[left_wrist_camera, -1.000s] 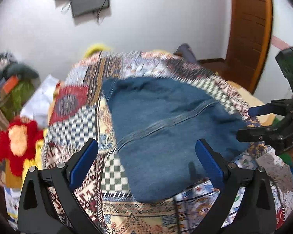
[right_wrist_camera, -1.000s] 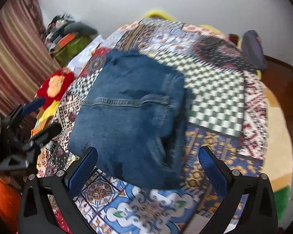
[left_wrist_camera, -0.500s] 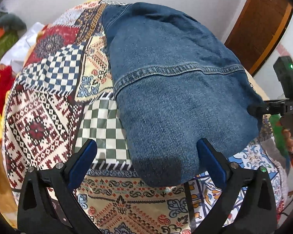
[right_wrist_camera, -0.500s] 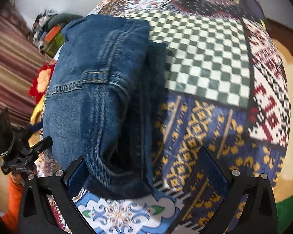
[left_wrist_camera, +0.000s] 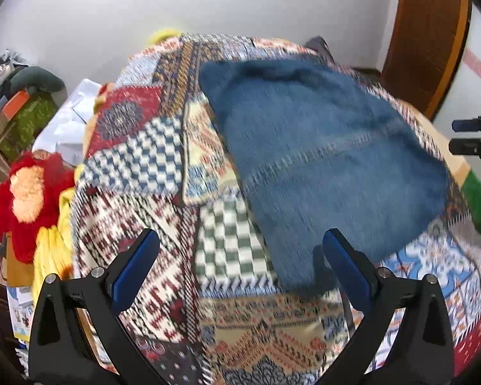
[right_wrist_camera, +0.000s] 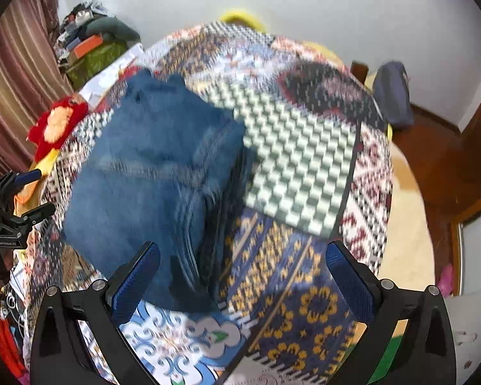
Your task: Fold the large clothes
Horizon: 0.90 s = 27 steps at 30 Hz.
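Note:
Folded blue jeans [left_wrist_camera: 320, 160] lie flat on the patchwork bedspread [left_wrist_camera: 138, 160]; in the right wrist view the jeans [right_wrist_camera: 150, 179] show their stacked folded edge on the right. My left gripper [left_wrist_camera: 240, 263] is open above the bedspread, its right finger over the jeans' near corner, nothing between the fingers. My right gripper [right_wrist_camera: 243, 276] is open too, hovering over the jeans' near right corner, apart from the cloth. Each gripper shows at the edge of the other's view: the right gripper [left_wrist_camera: 471, 138], the left gripper [right_wrist_camera: 16, 205]. Both views are motion-blurred.
A red and yellow plush toy [left_wrist_camera: 25, 199] lies at the bed's left edge, with clutter [left_wrist_camera: 19, 102] beyond it. A wooden door [left_wrist_camera: 429, 32] stands at the right. A striped curtain [right_wrist_camera: 12, 96] hangs left; a dark bag [right_wrist_camera: 392, 93] sits on the floor.
Half a second ago both grippers were low and close over the jeans; now both have pulled back and up, open throughout, and the jeans stay folded on the bed.

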Motion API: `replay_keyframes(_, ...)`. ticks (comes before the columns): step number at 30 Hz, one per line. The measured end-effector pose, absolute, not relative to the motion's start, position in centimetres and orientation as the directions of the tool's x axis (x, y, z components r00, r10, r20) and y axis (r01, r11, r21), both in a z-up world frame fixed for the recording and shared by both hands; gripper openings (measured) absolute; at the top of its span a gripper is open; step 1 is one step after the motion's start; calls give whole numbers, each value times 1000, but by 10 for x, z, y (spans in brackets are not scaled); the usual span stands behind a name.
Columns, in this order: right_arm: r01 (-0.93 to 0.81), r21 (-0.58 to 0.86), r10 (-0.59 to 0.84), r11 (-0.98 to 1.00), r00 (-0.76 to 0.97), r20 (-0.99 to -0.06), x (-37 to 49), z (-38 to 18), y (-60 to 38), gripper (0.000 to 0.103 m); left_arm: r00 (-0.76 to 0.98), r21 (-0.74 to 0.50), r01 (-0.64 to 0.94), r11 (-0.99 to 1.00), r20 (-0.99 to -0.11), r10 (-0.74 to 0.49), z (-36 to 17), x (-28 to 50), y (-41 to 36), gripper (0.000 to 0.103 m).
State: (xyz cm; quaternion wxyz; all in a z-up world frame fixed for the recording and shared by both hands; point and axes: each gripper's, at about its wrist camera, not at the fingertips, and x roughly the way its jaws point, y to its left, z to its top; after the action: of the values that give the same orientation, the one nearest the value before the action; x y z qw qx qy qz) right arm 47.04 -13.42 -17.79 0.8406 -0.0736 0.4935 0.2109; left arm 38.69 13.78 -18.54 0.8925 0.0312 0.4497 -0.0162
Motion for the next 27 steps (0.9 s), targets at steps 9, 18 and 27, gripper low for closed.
replay_keyframes(9,-450,143,359,881,442,-822,517,-163,-87,103,656,-10,64,998,-753,-49,-158,471,141,103)
replay_keyframes(18,-417,294,427,860,271,-863,579,-214,-52,103,558,-40,100,994,-825,-90,-198,555,119,103)
replay_keyframes(27,-339,402,482,850,195,-854,619,-262,-79,103,575,-44,24,999,-817,-50,-209,598,139,103)
